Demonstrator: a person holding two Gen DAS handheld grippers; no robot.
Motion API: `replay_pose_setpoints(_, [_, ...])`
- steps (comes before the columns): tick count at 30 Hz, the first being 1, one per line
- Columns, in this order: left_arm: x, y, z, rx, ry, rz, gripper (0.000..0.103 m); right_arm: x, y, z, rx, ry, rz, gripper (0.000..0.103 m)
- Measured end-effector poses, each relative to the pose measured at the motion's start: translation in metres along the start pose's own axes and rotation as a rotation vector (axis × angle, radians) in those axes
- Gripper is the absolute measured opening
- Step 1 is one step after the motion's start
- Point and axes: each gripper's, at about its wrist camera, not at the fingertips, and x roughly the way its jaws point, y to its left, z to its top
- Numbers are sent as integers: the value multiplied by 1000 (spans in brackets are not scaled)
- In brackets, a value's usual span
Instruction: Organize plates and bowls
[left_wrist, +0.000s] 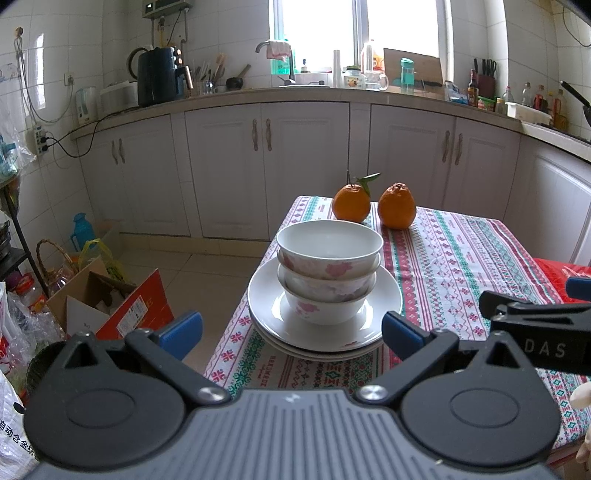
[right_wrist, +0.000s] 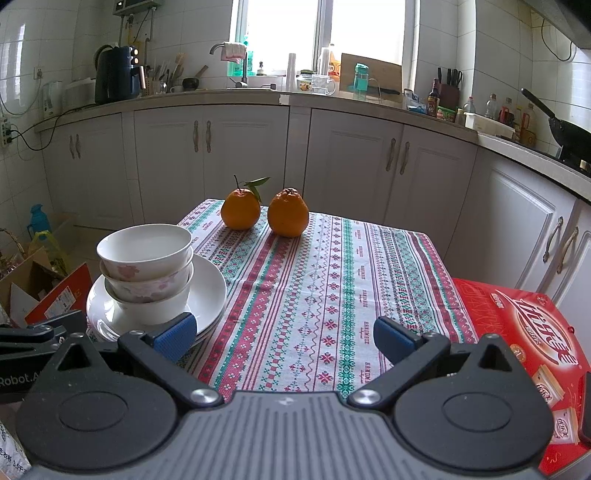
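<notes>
Left cam catches the cardboard box on the floor; the bowls sit stacked on plates at the table's left edge. Left claw gapes wide, empty. Right cam adds oranges, red box; right claw wide too.

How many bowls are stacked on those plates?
3. The bowls nest in one stack on the plates: bottom bowl, middle bowl, top bowl. A thinner one could hide between them.
</notes>
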Motion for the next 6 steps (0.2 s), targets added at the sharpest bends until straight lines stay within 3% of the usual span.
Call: replay_pose_setpoints(6, [1,-2,-1,-3,6,8,102,1,0,0,-1,2,0,103])
